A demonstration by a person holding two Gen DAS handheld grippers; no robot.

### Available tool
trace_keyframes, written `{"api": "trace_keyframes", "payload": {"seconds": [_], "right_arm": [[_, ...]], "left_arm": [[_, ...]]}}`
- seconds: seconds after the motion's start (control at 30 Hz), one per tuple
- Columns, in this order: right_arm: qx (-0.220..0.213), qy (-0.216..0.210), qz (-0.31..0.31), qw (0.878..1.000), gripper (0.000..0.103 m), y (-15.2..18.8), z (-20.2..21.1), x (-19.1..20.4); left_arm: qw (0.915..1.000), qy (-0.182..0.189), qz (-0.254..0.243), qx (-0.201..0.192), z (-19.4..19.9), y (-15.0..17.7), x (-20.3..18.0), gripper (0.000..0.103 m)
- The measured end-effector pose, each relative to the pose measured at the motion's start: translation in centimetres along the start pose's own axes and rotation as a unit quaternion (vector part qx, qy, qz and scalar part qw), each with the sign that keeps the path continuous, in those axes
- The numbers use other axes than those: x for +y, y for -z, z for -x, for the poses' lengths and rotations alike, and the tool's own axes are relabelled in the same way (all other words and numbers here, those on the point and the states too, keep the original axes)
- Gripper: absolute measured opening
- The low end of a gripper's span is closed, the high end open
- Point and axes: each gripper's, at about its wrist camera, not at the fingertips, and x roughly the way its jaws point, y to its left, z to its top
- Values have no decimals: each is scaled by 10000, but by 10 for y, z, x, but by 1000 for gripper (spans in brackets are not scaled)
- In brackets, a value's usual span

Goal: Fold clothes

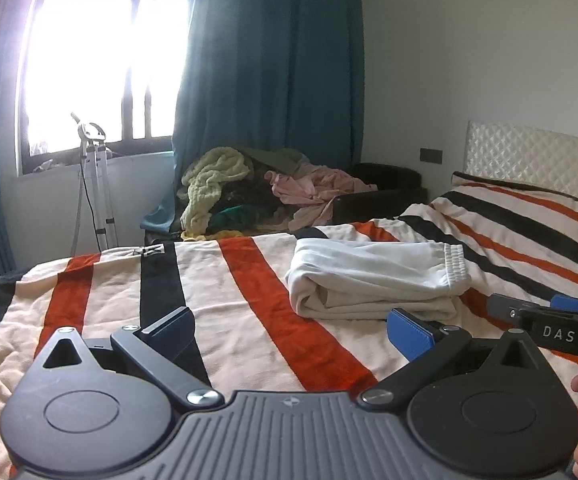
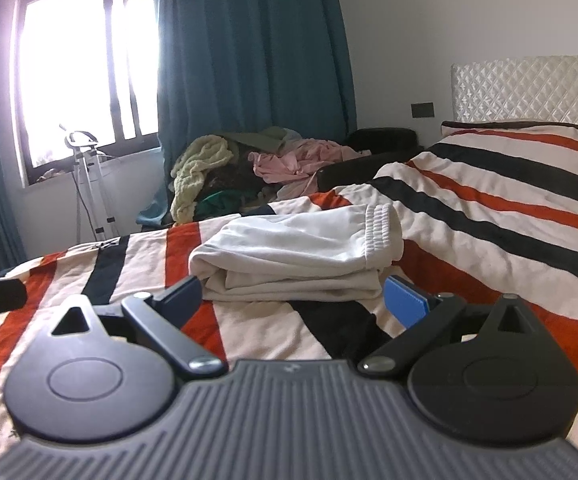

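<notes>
Beyond the bed's far edge a heap of loose clothes (image 2: 257, 160) (yellow-green, pink, dark green) sits under the teal curtain (image 2: 249, 40), with a white stand (image 2: 89, 184) by the window (image 2: 81, 60) and a quilted headboard (image 2: 529, 88) to the right. Nothing lies between either tool and the garment. The white folded garment (image 2: 301, 252) rests in stacked layers on the striped blanket (image 2: 489, 208), its ribbed band toward the headboard. The left tool (image 1: 293, 330) and the right tool (image 2: 295, 298) both hover just short of it, fingers spread wide and grasping nothing.
</notes>
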Motion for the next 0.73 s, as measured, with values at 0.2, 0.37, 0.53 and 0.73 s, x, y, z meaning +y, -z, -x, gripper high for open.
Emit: {"api": "trace_keyframes", "payload": {"seconds": [0.2, 0.37, 0.53, 0.73], "right_arm": [[44, -2, 141, 9999, 99, 1, -2, 4], [30, 12, 89, 10000, 99, 1, 0, 3], [106, -89, -30, 9999, 99, 1, -1, 1], [166, -32, 13, 9999, 99, 2, -1, 3]], "left_arm": [[10000, -80, 38, -4, 2, 2, 0, 103], [9998, -35, 182, -10, 4, 3, 6, 103], [9999, -115, 107, 11, 4, 6, 6, 103], [9998, -201, 53, 21, 3, 9, 8, 103]]}}
